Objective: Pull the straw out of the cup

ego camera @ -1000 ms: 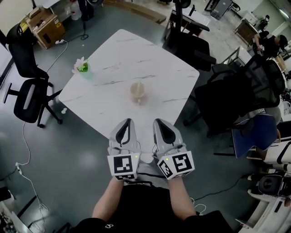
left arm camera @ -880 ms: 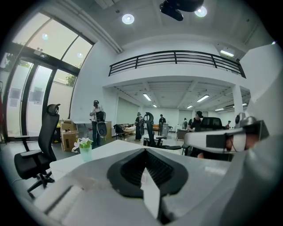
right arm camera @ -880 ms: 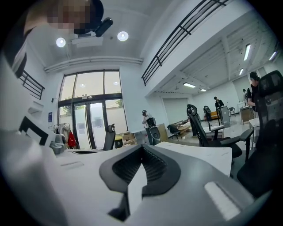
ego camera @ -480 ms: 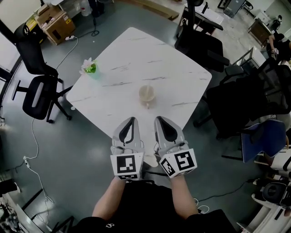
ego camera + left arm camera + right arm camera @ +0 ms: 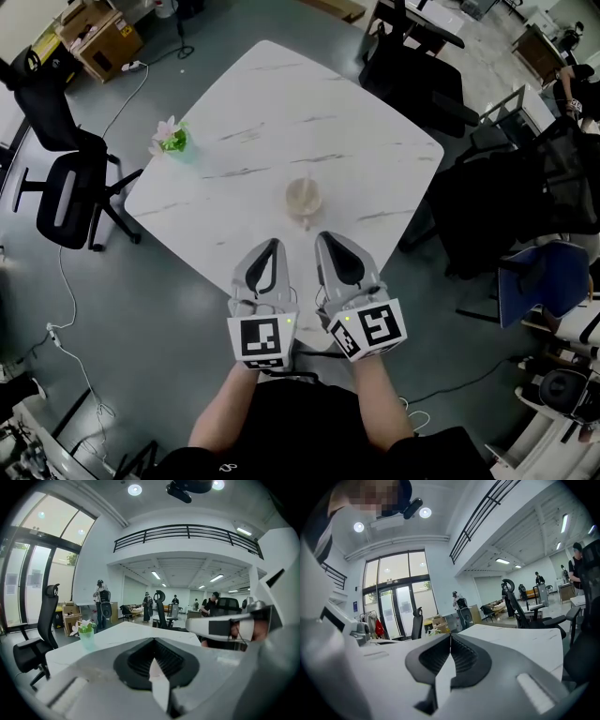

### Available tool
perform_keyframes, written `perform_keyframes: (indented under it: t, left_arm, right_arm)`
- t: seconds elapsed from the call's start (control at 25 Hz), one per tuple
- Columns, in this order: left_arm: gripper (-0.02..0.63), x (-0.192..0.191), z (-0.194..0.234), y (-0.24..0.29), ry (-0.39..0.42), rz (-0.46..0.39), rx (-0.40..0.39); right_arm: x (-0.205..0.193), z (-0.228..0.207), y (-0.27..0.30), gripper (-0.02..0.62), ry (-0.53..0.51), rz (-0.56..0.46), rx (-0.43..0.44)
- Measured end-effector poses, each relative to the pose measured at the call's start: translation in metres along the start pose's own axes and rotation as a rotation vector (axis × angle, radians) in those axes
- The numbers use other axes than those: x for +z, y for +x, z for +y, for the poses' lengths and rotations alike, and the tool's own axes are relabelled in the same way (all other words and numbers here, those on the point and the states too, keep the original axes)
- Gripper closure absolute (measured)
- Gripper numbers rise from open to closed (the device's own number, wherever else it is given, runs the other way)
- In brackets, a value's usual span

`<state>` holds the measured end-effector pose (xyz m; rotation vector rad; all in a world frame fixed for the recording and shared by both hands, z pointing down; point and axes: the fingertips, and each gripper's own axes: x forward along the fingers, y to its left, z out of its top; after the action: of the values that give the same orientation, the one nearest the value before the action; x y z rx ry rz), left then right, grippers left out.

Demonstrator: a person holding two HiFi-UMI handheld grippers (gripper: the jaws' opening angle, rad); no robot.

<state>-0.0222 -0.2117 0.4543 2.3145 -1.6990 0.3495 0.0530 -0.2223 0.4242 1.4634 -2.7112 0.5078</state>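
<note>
A pale translucent cup (image 5: 304,198) stands on the white marble table (image 5: 281,103), near its front edge. A thin pale piece at the cup's near rim may be the straw (image 5: 306,221); it is too small to be sure. My left gripper (image 5: 270,245) and right gripper (image 5: 326,237) hover side by side just short of the cup, over the table's near edge, both shut and empty. In the left gripper view the left gripper (image 5: 153,640) has its jaws pressed together, and in the right gripper view the right gripper (image 5: 450,637) does too. Neither gripper view shows the cup.
A green cup of flowers (image 5: 172,139) (image 5: 86,634) sits near the table's left corner. Black office chairs stand at the left (image 5: 58,192) and at the far right (image 5: 422,80). Cardboard boxes (image 5: 94,33) lie on the floor at the far left. People stand in the background.
Both grippers have moved forward toward the cup and a little down, staying shut. The gap between their tips and the cup has shrunk.
</note>
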Motion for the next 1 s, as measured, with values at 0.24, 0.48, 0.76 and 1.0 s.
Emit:
perform_keyframes:
  t: [0.24, 0.48, 0.76, 1.0]
  left_arm:
    - [0.604, -0.004, 0.006, 0.023, -0.001, 0.020, -0.029]
    - [0.604, -0.011, 0.013, 0.043, -0.006, 0.049, -0.050]
    - [0.604, -0.019, 0.018, 0.064, -0.012, 0.081, -0.078]
    - [0.604, -0.024, 0.023, 0.077, -0.017, 0.102, -0.088]
  right_arm:
    - [-0.009, -0.013, 0.026, 0.574, 0.011, 0.031, -0.012]
    - [-0.018, -0.025, 0.052, 0.551, 0.016, 0.065, -0.019]
    - [-0.032, -0.041, 0.079, 0.506, 0.017, 0.123, -0.045]
    - [-0.047, -0.057, 0.100, 0.465, 0.007, 0.186, -0.073]
